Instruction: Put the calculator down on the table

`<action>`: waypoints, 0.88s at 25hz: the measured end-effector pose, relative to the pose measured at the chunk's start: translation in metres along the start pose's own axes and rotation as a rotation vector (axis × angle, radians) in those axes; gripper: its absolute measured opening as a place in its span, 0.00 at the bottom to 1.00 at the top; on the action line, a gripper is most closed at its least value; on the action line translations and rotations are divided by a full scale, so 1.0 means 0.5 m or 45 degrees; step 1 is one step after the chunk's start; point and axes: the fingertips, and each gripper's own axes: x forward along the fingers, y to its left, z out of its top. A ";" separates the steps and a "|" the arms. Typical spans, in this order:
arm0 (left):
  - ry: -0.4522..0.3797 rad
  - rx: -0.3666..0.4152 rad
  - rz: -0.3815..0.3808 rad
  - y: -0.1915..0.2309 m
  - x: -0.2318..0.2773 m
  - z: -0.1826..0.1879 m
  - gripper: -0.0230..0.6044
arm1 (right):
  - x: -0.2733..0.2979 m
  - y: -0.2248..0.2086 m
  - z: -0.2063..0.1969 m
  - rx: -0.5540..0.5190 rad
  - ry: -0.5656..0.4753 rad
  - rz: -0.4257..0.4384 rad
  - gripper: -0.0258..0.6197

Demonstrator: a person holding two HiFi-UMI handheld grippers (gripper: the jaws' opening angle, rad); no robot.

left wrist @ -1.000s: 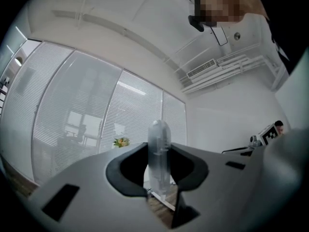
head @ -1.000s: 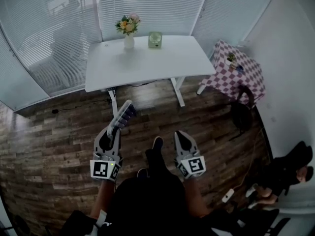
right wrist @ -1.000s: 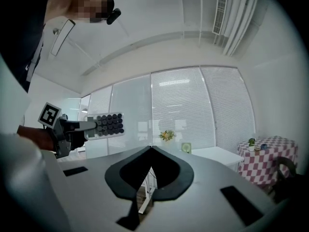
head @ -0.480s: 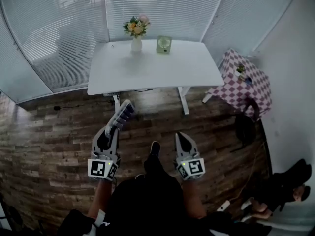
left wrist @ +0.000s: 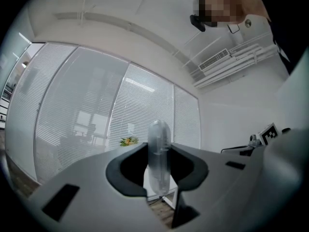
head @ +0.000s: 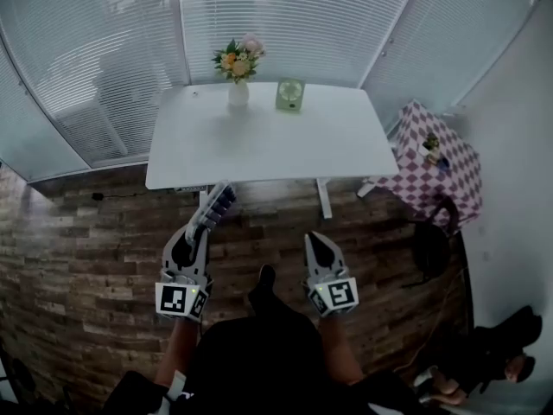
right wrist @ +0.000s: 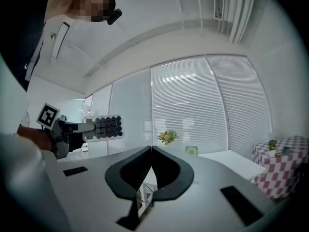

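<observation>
White table (head: 285,150) ahead, set against the slatted blinds (head: 285,15). On its far edge stands a vase of flowers (head: 238,80). Just beside the vase, to the right, is a small green object (head: 290,94), too small to identify.

Calculator (head: 219,204) is not on the table. It is in the air over the wood-plank floor (head: 86,258), and in the head view its far end lies close to the table's near edge. It is tilted, with its far end aimed toward the table.

Left gripper (head: 200,229) is clamped on the calculator's near end. The left gripper view shows the body edge-on and upright between the two jaws, both pads pressed against its sides. The right gripper view shows the key face — rows of dark round keys on a pale body.

Right gripper (head: 313,237) has its jaws together, tips meeting along a single seam, with nothing between them. It sits level with the left gripper and well apart from it. Both point toward the table, marker cubes nearest the person.

A dark shoe (head: 263,277) rests on the floor between the two grippers.

Right of the white table is a side table under a pink-and-white checked cloth (head: 436,171), with a small potted plant (head: 431,143) on top
</observation>
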 end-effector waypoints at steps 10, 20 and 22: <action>-0.003 0.020 0.062 -0.004 0.165 0.022 0.20 | 0.135 -0.135 0.028 -0.029 0.015 0.047 0.05; -0.021 0.040 0.149 0.014 0.297 0.033 0.20 | 0.262 -0.241 0.042 -0.038 0.003 0.134 0.05; -0.023 0.034 0.161 0.015 0.312 0.029 0.20 | 0.282 -0.247 0.040 -0.026 0.001 0.158 0.05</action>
